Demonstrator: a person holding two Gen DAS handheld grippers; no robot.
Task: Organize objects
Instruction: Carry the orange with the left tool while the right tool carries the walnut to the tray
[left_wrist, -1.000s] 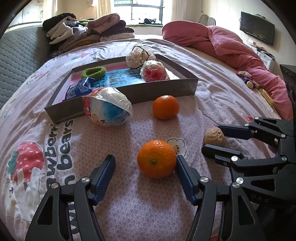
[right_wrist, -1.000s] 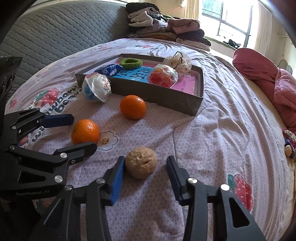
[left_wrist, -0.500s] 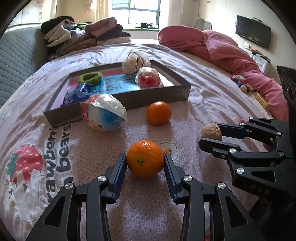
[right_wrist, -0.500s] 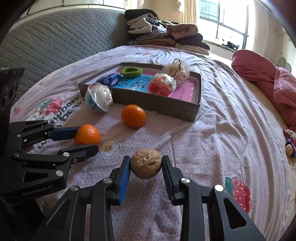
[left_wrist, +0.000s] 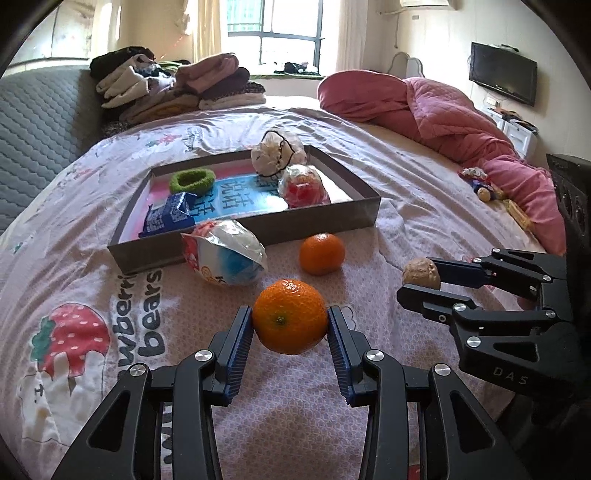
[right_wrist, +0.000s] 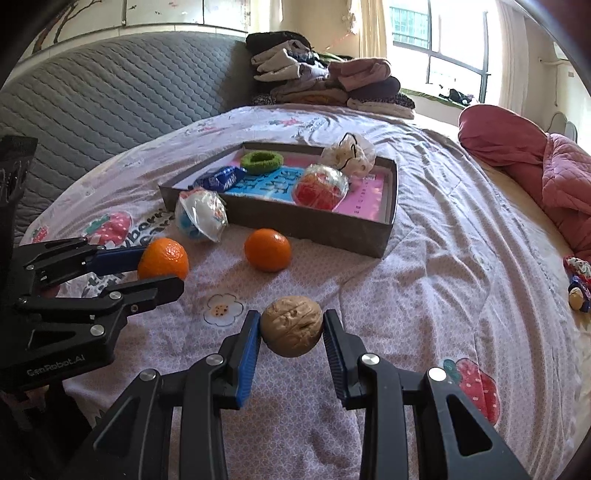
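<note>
We hold two items at once. The left gripper pinches an orange between its blue ribbed pads; the right gripper pinches a walnut the same way. Both items sit clear of the bedspread, short of the tray, which we judge to be the destination.

Hazards:
- The orange is round with a smooth, dimpled, waxy skin. The pads meet it only at two narrow side zones, so a quick swing may let it roll out.
- Excess squeeze may bruise or split the soft fruit.
- The walnut is hard, wrinkled and small. It will not deform, so contact is limited to the high ridges; a tilt of the wrist may let it pivot and drop.
- A dropped item lands on soft, creased fabric and may roll toward the second orange or the wrapped ball, which lies against the tray's near wall.
- The tray wall is thin, stiff, upright card. A low approach may catch it and shift the tray.
- The grippers work close together; converging on one spot may make them collide.
- The tray already holds a fuzzy green ring, a glossy blue packet and two crinkled plastic bundles, so free floor is limited.
</note>
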